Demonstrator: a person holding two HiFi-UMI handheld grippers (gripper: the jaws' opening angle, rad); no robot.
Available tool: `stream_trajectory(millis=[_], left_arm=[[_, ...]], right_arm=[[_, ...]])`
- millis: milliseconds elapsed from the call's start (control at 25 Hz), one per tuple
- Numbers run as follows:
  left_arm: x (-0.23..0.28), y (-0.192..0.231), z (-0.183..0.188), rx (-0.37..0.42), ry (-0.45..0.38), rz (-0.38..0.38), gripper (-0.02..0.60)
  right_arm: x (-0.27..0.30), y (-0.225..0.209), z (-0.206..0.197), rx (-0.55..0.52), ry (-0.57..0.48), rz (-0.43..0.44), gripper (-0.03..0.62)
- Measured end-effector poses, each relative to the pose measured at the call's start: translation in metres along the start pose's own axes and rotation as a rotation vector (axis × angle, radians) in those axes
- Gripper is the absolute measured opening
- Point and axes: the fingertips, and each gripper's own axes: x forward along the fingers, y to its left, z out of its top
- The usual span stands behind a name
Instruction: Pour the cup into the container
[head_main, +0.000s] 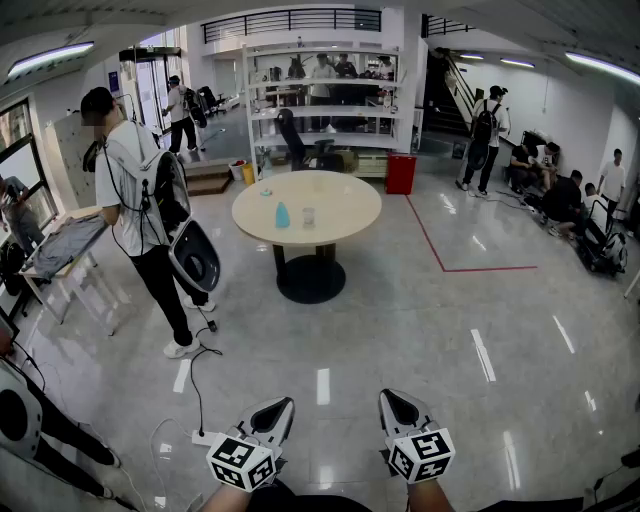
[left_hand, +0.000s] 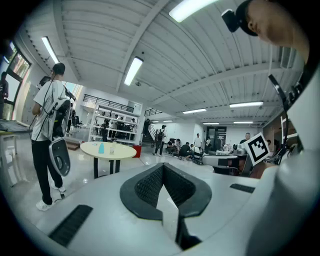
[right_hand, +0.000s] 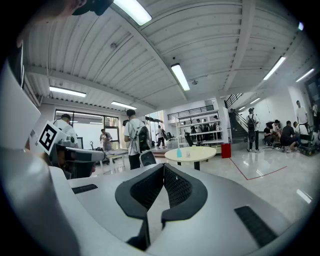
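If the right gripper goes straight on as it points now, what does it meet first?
Nothing near: the right gripper faces floor. Further on, probably the round table, though depth is unclear.

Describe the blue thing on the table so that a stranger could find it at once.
Find the round pale table on a black foot, in the middle of the shiny floor before the white shelves. Near its middle two small things stand side by side. The blue container is the left one in the head view; its neighbour, the cup, is clear.
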Motion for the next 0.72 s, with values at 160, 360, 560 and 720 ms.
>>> stream_trajectory(millis=[160, 360, 560, 720], left_arm=[[0.018, 0.007, -0.007, -0.013, 0.016, -0.001, 0.002], [0.053, 0.04, -0.011, -0.043, 0.007, -0.021, 0.002], [0.096, 0.11, 0.003, -0.06, -0.023, -0.032, 0.002], [0.13, 0.168, 0.026, -0.044, -0.036, -0.038, 0.002]], right_arm=[[0.015, -0.012, 0.003, 0.008, -0.011, 0.005, 0.006], [0.055, -0.024, 0.002, -0.002, -0.001, -0.001, 0.006], [0.125, -0.034, 0.012, -0.016, 0.007, -0.034, 0.006], [0.189, -0.046, 0.034, -0.024, 0.011, -0.055, 0.006]])
